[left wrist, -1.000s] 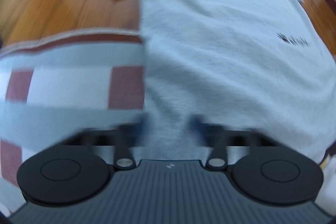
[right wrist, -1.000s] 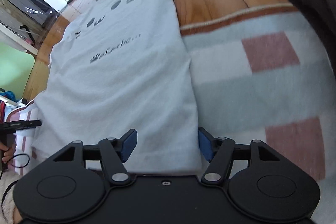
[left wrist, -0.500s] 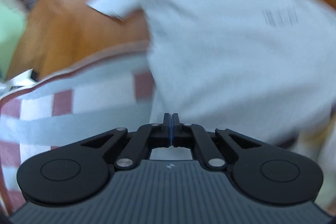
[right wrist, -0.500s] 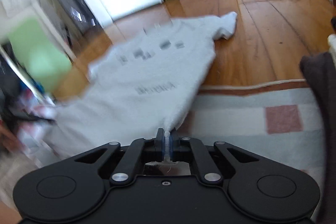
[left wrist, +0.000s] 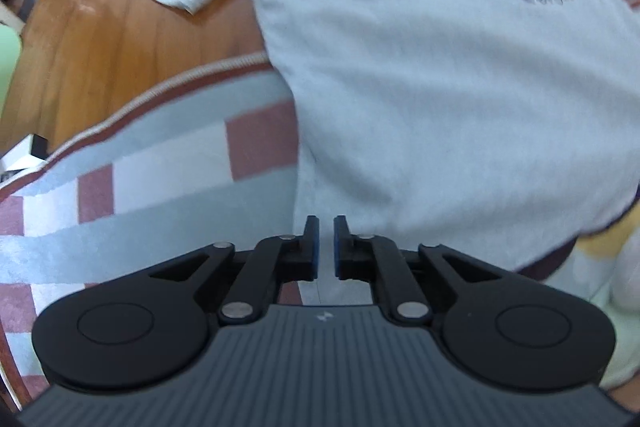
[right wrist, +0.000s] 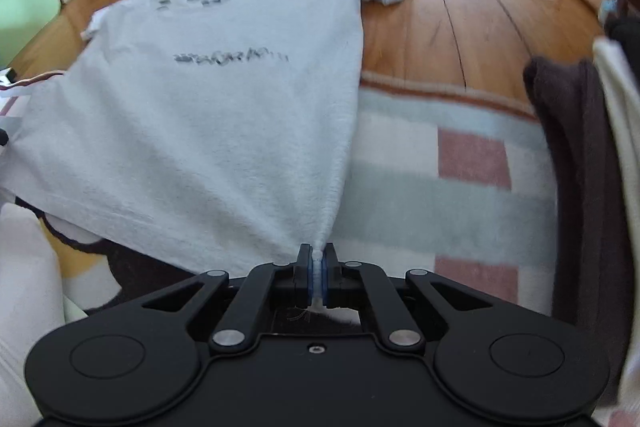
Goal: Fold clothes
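Observation:
A light grey T-shirt [left wrist: 420,67] with dark print lies spread over the wooden floor and the checked rug; it also shows in the right wrist view [right wrist: 208,115]. My right gripper [right wrist: 318,259] is shut on the shirt's bottom hem corner, and the cloth rises taut to the pads. My left gripper [left wrist: 326,227] is over the other bottom corner of the shirt, with its jaws a narrow gap apart and cloth seen between them. Whether it still pinches the hem I cannot tell.
A rug [left wrist: 168,163] with red, white and pale blue checks lies under the hem, on a wooden floor [right wrist: 460,15]. A dark brown garment [right wrist: 572,155] lies at the right on the rug. White cloth [right wrist: 24,267] is at the lower left.
Both grippers went from open to shut at the hem corners. The right one has lifted its corner. The left one's jaws have now parted a little.

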The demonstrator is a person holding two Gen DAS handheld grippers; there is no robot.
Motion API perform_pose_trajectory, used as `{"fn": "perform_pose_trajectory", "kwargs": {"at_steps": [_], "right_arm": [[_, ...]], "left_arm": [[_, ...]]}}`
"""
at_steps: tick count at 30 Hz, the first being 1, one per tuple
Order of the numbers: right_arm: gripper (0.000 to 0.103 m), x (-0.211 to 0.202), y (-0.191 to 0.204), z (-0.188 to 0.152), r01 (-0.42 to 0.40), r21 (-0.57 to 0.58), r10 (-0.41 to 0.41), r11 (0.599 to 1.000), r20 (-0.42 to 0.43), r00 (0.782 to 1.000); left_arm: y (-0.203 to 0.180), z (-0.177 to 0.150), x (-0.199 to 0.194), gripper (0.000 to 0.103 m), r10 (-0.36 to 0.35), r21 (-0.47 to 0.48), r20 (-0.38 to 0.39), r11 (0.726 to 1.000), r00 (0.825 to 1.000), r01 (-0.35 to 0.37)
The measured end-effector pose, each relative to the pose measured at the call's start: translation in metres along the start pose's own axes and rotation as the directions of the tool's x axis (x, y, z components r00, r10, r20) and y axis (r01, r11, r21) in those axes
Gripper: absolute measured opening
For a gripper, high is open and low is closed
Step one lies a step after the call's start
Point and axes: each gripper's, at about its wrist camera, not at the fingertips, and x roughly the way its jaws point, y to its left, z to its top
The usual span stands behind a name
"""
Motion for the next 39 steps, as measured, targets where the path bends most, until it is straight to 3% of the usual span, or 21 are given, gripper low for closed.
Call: {"fn": "perform_pose_trajectory", "kwargs": {"at_steps": [3,7,9,14,15,16,20,23,28,31,33,36,39], "right_arm": [[0.012,-0.003,-0.01,0.006,0.008,0.062,-0.008,0.998,0.008,1.0],[0.017,-0.007,-0.033,0.024,-0.005,0.177,-0.004,0.984,0.05,0.999],[0.03,-0.003,-0.04,0.042,-0.037,0.22,0.019,0.975,0.081,0.997],[0.039,0.018,-0.049,0.117,-0.166,0.286,0.128,0.944,0.146,0.981],[0.046,0.026,-0.052,0.134,-0.201,0.297,0.161,0.934,0.152,0.975],[0.053,0.037,-0.056,0.154,-0.236,0.316,0.195,0.919,0.157,0.968],[0.057,0.088,-0.071,0.216,-0.307,0.404,0.263,0.862,0.164,0.951],[0.057,0.134,-0.081,0.25,-0.344,0.445,0.338,0.827,0.095,0.936],[0.058,0.172,-0.099,0.28,-0.383,0.524,0.368,0.761,0.137,0.92],[0.061,0.194,-0.109,0.288,-0.394,0.59,0.364,0.705,0.175,0.915],[0.061,0.207,-0.112,0.294,-0.334,0.61,0.302,0.719,0.159,0.94],[0.061,0.216,-0.111,0.299,-0.294,0.596,0.237,0.748,0.174,0.956],[0.061,0.223,-0.107,0.31,-0.25,0.576,0.179,0.778,0.178,0.968]], "left_arm": [[-0.003,0.019,-0.012,0.043,0.023,-0.016,0.055,1.0,0.998,-0.022],[-0.019,0.049,-0.017,0.048,-0.001,-0.033,0.14,0.999,0.99,0.005],[-0.029,0.064,-0.019,0.051,-0.023,-0.046,0.189,0.998,0.982,0.033],[-0.068,0.117,-0.016,0.052,-0.142,-0.04,0.332,0.986,0.933,0.164],[-0.078,0.13,-0.014,0.053,-0.161,-0.032,0.354,0.982,0.921,0.184],[-0.089,0.144,-0.011,0.053,-0.176,-0.019,0.369,0.98,0.912,0.197],[-0.132,0.197,0.008,0.057,-0.211,0.049,0.399,0.977,0.892,0.21],[-0.148,0.232,0.03,0.057,-0.229,0.08,0.386,0.973,0.893,0.215],[-0.158,0.276,0.064,0.057,-0.271,0.06,0.355,0.962,0.895,0.268],[-0.161,0.29,0.087,0.057,-0.204,0.033,0.299,0.978,0.932,0.204],[-0.158,0.296,0.102,0.057,-0.169,0.007,0.271,0.985,0.948,0.173],[-0.144,0.298,0.111,0.057,-0.216,-0.043,0.261,0.971,0.941,0.234],[-0.133,0.3,0.118,0.061,-0.186,-0.075,0.272,0.974,0.944,0.213]]}}
